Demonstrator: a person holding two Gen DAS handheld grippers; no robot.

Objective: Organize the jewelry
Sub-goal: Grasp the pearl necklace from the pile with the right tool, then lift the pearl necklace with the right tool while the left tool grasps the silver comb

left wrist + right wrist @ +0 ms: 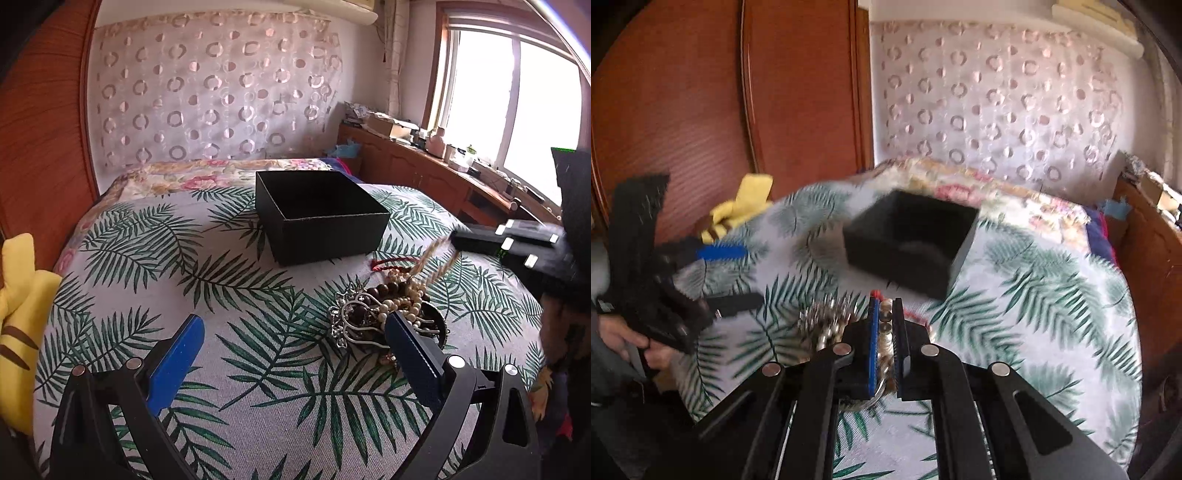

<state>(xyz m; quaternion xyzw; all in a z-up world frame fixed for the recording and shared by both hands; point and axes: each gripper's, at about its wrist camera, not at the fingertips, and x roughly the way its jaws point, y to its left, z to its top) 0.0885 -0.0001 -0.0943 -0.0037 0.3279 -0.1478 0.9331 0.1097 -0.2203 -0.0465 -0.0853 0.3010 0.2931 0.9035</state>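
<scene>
Left wrist view. One left hand-held gripper (293, 349) occupies the bottom of the frame, its blue fingers standing wide apart with nothing between them. One heap of jewelry (384, 310) lies on the bed (221, 295) at lower right of centre, just behind the right-side finger: pale beads, dark beads, a silver brooch-like piece and a red cord; the separate pieces are too tangled to count. One open black box (321, 218) sits at centre frame, beyond the heap and apart from it; its interior appears empty. A pale beaded strand (437, 258) rises, blurred, from the heap toward the right hand-held gripper (458, 240) at the right edge.

Right wrist view. The right hand-held gripper (884, 317), bottom centre, is clamped together on the pale strand (885, 325). The black box (908, 240) sits just above in the frame. The left hand-held gripper (724, 273) shows at left, spread.

Judgement: step in hand is lifting one necklace clear of the heap. The next move calls for a lift high enough to free the trailing beads without snagging neighbours, then carriage over the box.
</scene>
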